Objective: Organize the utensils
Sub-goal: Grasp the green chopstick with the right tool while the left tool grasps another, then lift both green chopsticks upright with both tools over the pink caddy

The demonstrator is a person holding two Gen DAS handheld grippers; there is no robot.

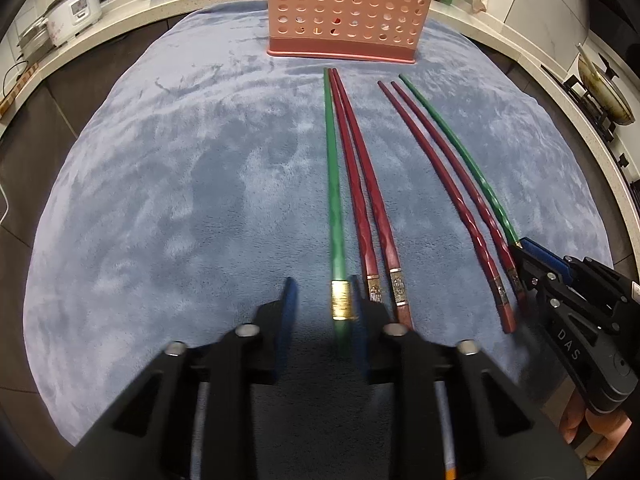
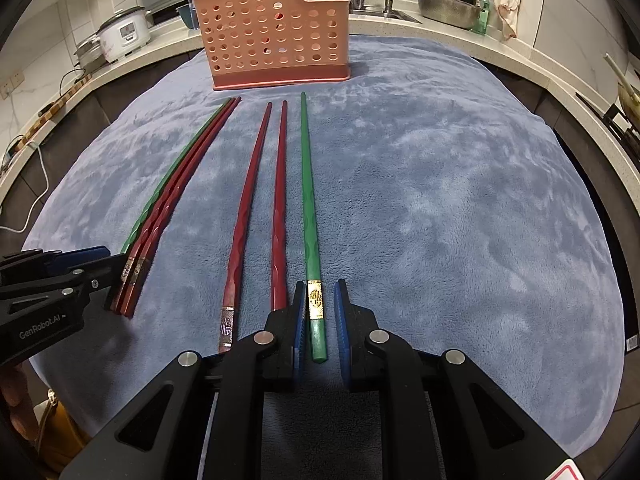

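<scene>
On the blue cloth (image 2: 440,200) we see a pink basket (image 2: 276,40) holding red sticks. Our right gripper (image 2: 318,304) nearly closes around one green chopstick (image 2: 308,200); our left gripper (image 1: 320,300) stands partly open around another (image 1: 333,184).

Chopsticks lying on the blue cloth (image 2: 440,184), six in all: four red, two green. Near-left group of three: one green chopstick (image 1: 334,200) with two red chopsticks (image 1: 362,200) touching beside it. Right group of three: two red ones (image 2: 256,184) and one green one (image 2: 308,200). One pink perforated holder (image 2: 276,40) at the far end. Two grippers in view.
</scene>
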